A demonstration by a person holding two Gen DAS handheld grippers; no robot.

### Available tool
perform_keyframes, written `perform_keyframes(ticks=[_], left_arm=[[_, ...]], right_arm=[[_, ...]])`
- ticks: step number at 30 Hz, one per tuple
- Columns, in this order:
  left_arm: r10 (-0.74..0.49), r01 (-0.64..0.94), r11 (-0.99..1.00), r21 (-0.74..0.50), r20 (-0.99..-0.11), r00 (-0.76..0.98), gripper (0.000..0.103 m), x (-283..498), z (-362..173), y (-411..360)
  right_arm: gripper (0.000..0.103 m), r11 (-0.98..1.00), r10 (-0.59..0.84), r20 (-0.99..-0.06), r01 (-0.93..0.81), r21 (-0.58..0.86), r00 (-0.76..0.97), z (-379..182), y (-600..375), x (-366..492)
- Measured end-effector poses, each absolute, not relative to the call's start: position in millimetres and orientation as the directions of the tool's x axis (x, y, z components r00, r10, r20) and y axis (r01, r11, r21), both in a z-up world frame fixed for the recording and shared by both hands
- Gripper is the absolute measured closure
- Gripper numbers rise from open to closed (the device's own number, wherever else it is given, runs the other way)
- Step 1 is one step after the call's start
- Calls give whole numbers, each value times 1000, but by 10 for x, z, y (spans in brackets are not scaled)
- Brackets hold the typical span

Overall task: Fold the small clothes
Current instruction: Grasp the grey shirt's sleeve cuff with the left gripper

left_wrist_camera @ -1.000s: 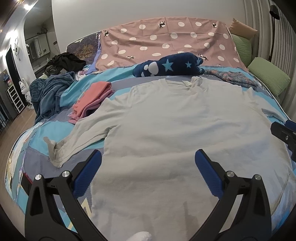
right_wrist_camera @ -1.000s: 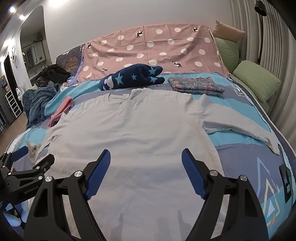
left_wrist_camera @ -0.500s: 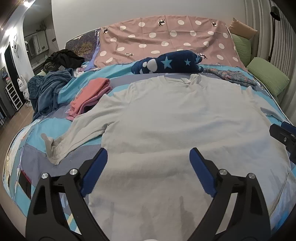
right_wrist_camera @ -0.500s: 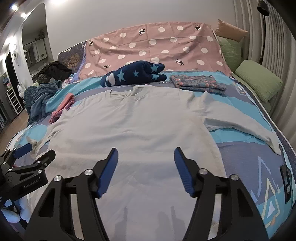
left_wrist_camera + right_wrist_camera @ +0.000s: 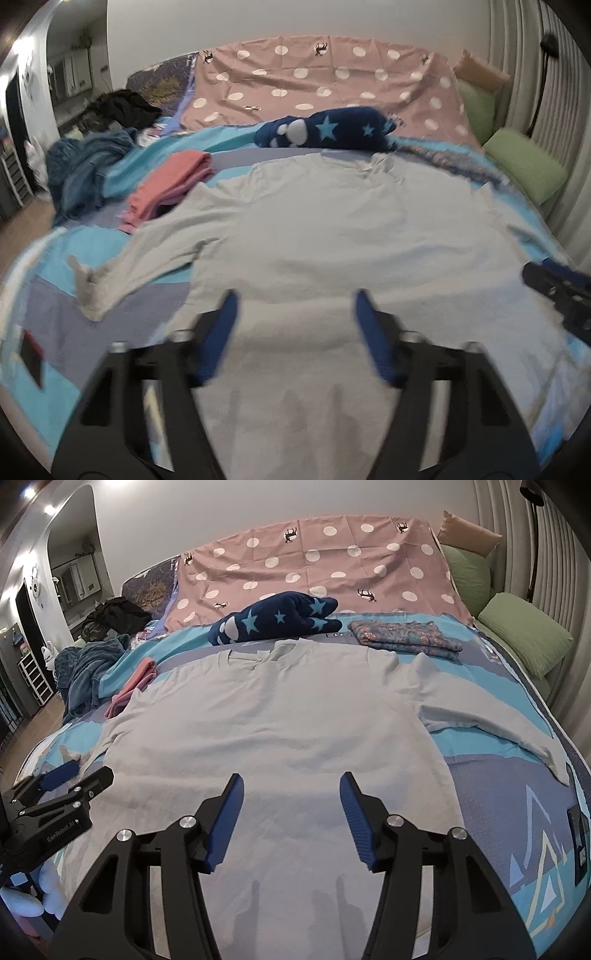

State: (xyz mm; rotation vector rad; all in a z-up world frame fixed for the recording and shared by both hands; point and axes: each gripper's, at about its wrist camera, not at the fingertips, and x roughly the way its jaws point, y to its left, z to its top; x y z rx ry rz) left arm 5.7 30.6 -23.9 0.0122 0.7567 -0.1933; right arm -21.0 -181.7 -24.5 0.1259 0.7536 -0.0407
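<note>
Shirt (image 5: 273,716) spread flat | left gripper (image 5: 293,314), right gripper (image 5: 291,805) narrowed since a second ago, closing above hem, nothing clamped | grasp pending

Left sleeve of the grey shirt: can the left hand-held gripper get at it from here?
Probably yes. The left sleeve lies flat and uncovered on the bed, with nothing between it and the left hand-held gripper, whose closing jaws are empty.
</note>
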Motion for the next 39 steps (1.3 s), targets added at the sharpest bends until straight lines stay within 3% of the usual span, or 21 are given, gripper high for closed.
perform_keyframes(ticks=[1, 4, 6, 7, 8, 11, 16, 21, 22, 24, 25, 26, 29, 31, 36, 39], left_arm=[[-205, 191, 977, -98, -684, 700, 66, 71, -258, 349], [-189, 139, 982, -127, -696, 693, 67, 168, -331, 518], [-123, 59, 992, -116, -697, 707, 54, 248, -349, 726], [-83, 3, 993, -116, -695, 714, 38, 303, -355, 896], [-34, -53, 993, -103, -694, 719, 29, 350, -361, 1059], [182, -251, 968, 4, -700, 691, 25, 559, -441, 1656], [364, -489, 869, 80, -773, 520, 25, 974, -756, 2703], [352, -541, 837, 82, -837, 418, 25, 1457, -1061, 3344], [352, -551, 830, 84, -846, 400, 26, 1577, -1113, 3448], [339, -561, 824, 78, -861, 379, 55, 1739, -1195, 3585], [293, -559, 829, 33, -876, 382, 92, 1766, -1245, 3652], [241, -561, 827, -25, -886, 395, 101, 1826, -1278, 3717], [212, -531, 842, -94, -847, 487, 101, 1817, -1027, 3579], [152, -416, 899, -137, -793, 590, 101, 1785, -682, 3208], [-132, 7, 979, -204, -609, 782, 101, 1469, 218, 1846], [-286, 182, 955, -236, -555, 781, 101, 1281, 453, 1234]], right_arm=[[47, 992, 6, -685, 83, 97, 728, -247, -1816, -204], [47, 991, 1, -691, 90, 96, 722, -263, -1827, -189], [47, 990, -1, -696, 97, 98, 718, -272, -1847, -182], [47, 990, -3, -697, 100, 99, 717, -274, -1860, -181], [47, 990, -5, -697, 103, 98, 717, -276, -1870, -181], [47, 988, -9, -701, 112, 102, 713, -285, -1906, -174], [47, 987, -14, -709, 121, 101, 705, -306, -1930, -151], [47, 987, -30, -713, 134, 89, 701, -295, -1924, -131], [47, 987, -33, -712, 136, 89, 701, -290, -1923, -134], [47, 987, -39, -708, 140, 85, 705, -276, -1923, -142], [47, 987, -43, -707, 141, 80, 706, -268, -1922, -146], [47, 987, -47, -706, 143, 77, 707, -259, -1925, -151], [47, 987, -60, -698, 146, 65, 714, -236, -1950, -171], [47, 987, -65, -698, 151, 62, 713, -250, -1976, -150], [47, 983, -40, -716, 155, 96, 697, -315, -2034, -45], [47, 984, -33, -714, 147, 98, 700, -312, -2054, -51]])
